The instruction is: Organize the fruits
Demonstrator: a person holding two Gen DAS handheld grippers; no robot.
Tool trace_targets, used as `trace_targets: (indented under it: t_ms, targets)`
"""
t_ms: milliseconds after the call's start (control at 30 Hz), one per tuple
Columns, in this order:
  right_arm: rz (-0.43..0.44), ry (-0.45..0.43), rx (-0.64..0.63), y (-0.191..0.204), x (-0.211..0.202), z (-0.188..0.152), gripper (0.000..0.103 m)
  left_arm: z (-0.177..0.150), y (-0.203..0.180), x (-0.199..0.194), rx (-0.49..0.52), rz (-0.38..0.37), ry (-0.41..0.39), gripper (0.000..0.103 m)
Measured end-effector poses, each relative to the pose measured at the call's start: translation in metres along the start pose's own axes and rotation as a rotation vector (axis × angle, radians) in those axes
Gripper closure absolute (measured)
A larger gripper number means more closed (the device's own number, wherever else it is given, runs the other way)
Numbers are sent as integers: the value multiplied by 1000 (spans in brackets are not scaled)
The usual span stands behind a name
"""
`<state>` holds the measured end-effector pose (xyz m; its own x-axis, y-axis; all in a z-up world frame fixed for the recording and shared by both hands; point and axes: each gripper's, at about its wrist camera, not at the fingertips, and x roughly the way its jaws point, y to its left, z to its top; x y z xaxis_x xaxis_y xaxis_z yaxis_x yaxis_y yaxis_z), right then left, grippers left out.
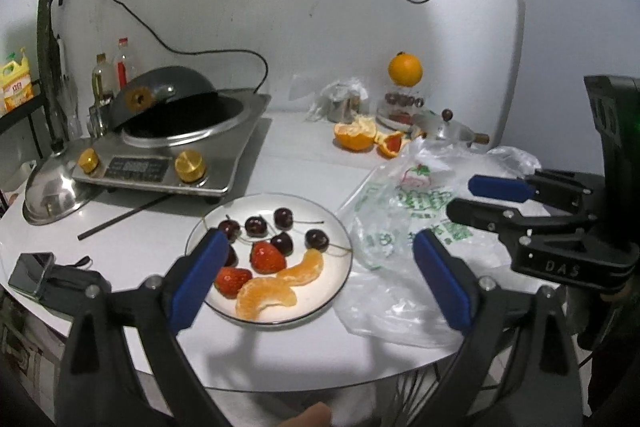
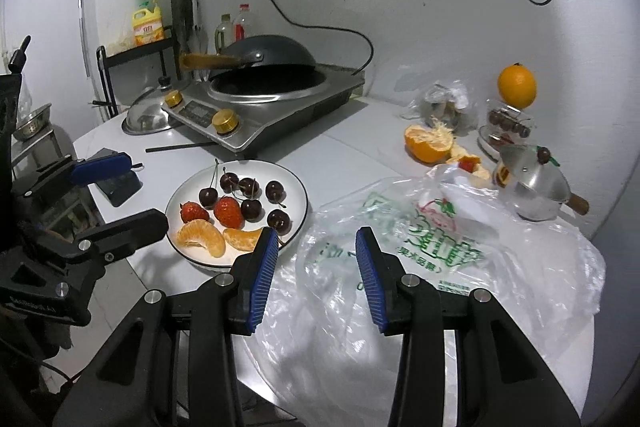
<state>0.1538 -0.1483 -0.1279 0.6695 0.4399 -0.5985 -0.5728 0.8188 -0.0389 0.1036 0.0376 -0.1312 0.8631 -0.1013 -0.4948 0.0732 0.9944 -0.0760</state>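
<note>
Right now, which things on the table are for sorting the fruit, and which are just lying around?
For the fruit job:
- white plate
- cherries
- strawberries
- orange segments
- half-peeled orange
- whole orange
- plastic bag

Just lying around:
- cooker with its wok
- metal lid
- bottles
- phone
- small metal pot

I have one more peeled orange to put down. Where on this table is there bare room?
Bare tabletop lies between the plate, the cooker and the half-peeled orange. A smaller patch lies between plate and phone. The right side is crowded: the plastic bag covers it, with a small pot behind.
</note>
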Motion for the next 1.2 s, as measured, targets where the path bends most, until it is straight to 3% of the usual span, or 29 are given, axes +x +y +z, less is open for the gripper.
trace_targets:
  t_ms: [200,333,500,600,1033,1200]
  targets:
    - [-13,-40,15,-5,-28,-5,60,5,-17,-18,22,27,-23,8]
    - [-22,-73,33,-10,-46,-5,52,10,-24,-30,18,49,-46,8]
    - [-44,-118,49,-15,-68,-4,52,20,-32,-44,43,83,-79,7]
    - [-56,-146,59,-20,-79,-3,52,27,-36,-53,49,79,-101,3]
    - [-121,-280,75,-38,-126,18,26,73,-51,-85,69,18,-193,1]
    - [-145,-318,78,-44,-145,26,24,87,-57,-105,74,34,-248,1]
